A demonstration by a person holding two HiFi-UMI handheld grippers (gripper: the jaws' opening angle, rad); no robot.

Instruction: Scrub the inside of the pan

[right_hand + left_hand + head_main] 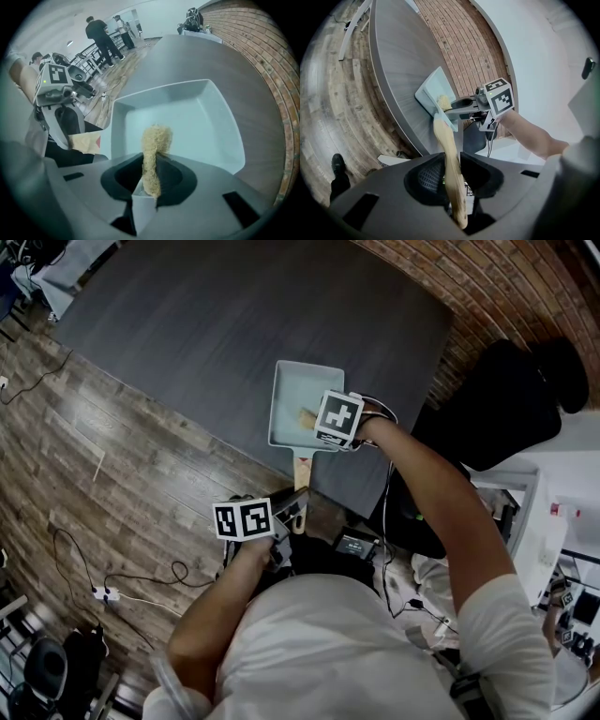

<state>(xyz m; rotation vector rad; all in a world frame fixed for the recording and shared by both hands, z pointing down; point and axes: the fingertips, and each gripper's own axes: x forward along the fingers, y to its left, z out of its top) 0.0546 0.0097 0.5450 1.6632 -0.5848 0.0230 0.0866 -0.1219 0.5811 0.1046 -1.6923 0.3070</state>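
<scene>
A white short-sleeved T-shirt (319, 643) was worn. The left gripper (292, 507) and the right gripper (314, 420) were each seen to be moulded in dark grey, with black recesses behind the jaws. Each was topped by a white cube (244, 519) printed with black square markers. 1 thin dark cable (384, 512) was attached to the right gripper.

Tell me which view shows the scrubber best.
The right gripper view: the tan scrubber sits central and large, pinched in the right gripper over the pan. The head view shows only a sliver beside that gripper; the left gripper view shows a small, distant tuft at the pan.
</scene>
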